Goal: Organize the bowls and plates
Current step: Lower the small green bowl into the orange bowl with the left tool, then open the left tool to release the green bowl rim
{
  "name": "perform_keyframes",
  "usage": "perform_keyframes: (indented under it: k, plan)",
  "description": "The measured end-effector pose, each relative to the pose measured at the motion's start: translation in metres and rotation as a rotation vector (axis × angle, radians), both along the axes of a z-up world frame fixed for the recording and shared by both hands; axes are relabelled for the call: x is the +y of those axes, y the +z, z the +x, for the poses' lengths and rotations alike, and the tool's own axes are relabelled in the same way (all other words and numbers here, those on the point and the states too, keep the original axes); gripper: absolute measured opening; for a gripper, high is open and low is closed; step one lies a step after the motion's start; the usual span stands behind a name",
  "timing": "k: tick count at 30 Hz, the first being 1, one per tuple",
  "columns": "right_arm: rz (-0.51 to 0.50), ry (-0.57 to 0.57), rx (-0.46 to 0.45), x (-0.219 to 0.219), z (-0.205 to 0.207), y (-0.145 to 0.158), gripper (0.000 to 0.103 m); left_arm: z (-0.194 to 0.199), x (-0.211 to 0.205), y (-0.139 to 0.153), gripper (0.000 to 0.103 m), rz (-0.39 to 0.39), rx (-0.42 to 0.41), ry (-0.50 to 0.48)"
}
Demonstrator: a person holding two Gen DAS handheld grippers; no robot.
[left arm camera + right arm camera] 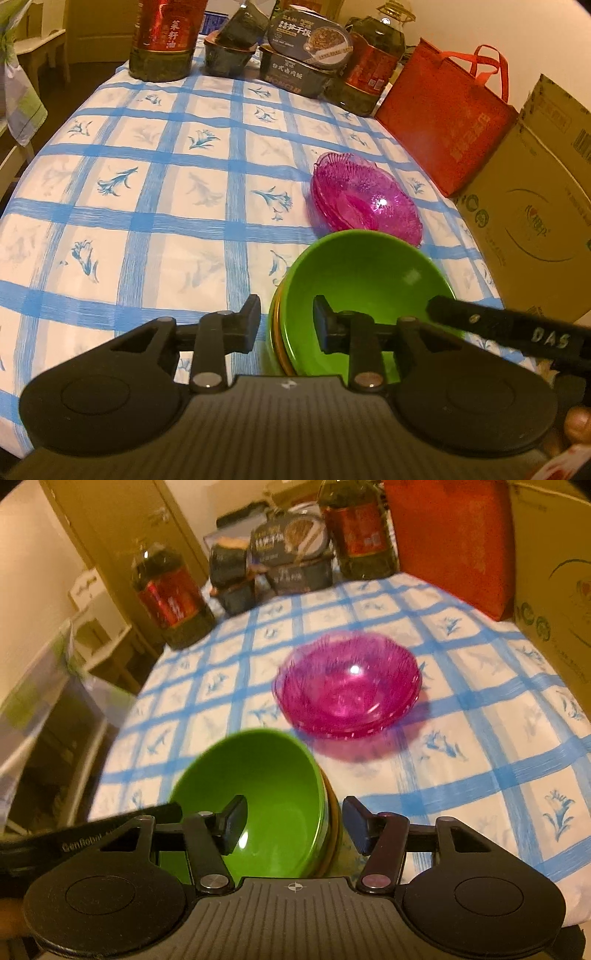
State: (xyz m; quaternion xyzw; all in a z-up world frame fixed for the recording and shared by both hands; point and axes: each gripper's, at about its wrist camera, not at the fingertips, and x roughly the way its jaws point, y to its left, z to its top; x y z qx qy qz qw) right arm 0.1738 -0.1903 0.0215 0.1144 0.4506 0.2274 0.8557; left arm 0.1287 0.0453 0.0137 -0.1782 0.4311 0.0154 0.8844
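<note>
A: Left hand-held gripper (286, 319) stands slightly apart, one finger outside the green bowl (364, 295) stack's left rim and one inside; the pads don't press on it. Which step is this?

B: I'd judge a release: the green bowl sits nested on a yellowish bowl (275, 332) on the tabletop (147, 184), near its front edge.

A: And further right?

B: The pink glass bowls (365, 201) sit stacked just beyond the green ones. The right hand-held gripper (295, 825) straddles the green stack's right rim, jaws fairly wide, gripping nothing.

A: Next move?

B: Probably drawing both tools up and clear without dragging a rim.

A: What's unclear?

B: How many bowls lie under the green one; only rim edges show. The pink stack's count is uncertain too, and the right wrist view is blurred. No plates are visible.
</note>
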Motion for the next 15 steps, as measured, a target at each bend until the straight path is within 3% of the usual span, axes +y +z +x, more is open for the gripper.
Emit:
perform_keyframes:
  k: [11, 15]
  plan:
    - [0.038, -0.061, 0.035, -0.028, -0.016, 0.000, 0.057, -0.022, 0.007, 0.009, 0.032, -0.021, -0.024, 0.038]
    - [0.043, -0.070, 0.038, -0.033, -0.025, 0.003, 0.058, -0.032, 0.006, 0.012, 0.039, -0.020, -0.021, 0.041]
